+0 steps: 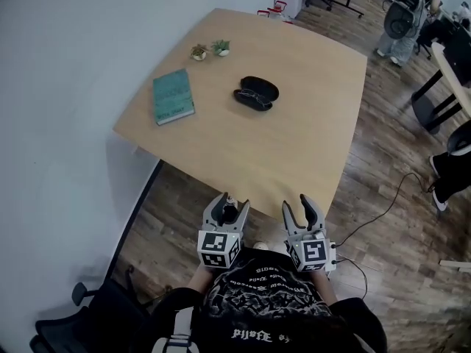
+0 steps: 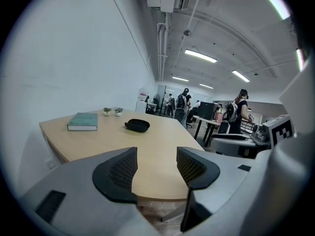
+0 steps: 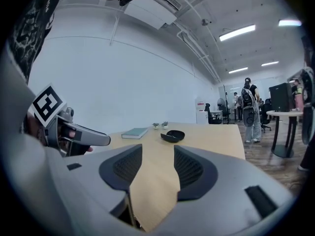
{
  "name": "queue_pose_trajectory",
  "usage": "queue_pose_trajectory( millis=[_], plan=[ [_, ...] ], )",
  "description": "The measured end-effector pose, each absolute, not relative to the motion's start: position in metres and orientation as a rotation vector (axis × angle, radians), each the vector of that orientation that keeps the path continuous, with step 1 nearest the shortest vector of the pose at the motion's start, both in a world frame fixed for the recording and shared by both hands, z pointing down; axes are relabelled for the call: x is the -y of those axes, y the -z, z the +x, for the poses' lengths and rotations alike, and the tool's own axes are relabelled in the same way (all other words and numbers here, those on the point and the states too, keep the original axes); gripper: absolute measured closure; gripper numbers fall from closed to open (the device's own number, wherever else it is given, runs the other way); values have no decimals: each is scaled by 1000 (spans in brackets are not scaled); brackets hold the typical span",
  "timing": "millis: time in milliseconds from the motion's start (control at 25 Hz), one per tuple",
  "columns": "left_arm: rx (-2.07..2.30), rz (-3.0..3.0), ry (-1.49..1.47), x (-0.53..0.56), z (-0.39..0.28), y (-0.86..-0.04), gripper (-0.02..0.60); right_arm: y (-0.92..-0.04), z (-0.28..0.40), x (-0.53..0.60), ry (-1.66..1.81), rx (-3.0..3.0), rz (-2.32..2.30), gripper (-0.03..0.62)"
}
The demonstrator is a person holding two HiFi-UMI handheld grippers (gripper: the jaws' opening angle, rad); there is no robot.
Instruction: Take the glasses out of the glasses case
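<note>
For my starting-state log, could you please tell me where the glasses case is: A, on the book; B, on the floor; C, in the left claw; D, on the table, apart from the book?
D: the glasses case lies on the table, clear of the book, and the left claw and right claw are both open and empty.

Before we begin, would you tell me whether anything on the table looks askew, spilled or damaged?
Nothing stands out. The black glasses case appears to lie open on the table, the teal book lies flat, and the two small potted plants stand upright. The left gripper and right gripper are open and empty.
</note>
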State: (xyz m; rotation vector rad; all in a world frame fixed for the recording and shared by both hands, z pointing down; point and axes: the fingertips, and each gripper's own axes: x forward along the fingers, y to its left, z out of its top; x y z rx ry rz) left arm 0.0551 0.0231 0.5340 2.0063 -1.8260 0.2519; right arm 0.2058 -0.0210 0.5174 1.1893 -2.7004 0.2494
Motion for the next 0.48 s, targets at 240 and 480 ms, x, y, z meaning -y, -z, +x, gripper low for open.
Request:
queue_pose_trajectory(
  millis=[240,480],
  plan=[
    [1758,2044,-278,30,19,-543,327,-519,170,67,-280,2662,1248,381],
    [1682,2128,-301,92,-18,-539,326,-516,129,116,-254,2610,1292,381]
  ],
)
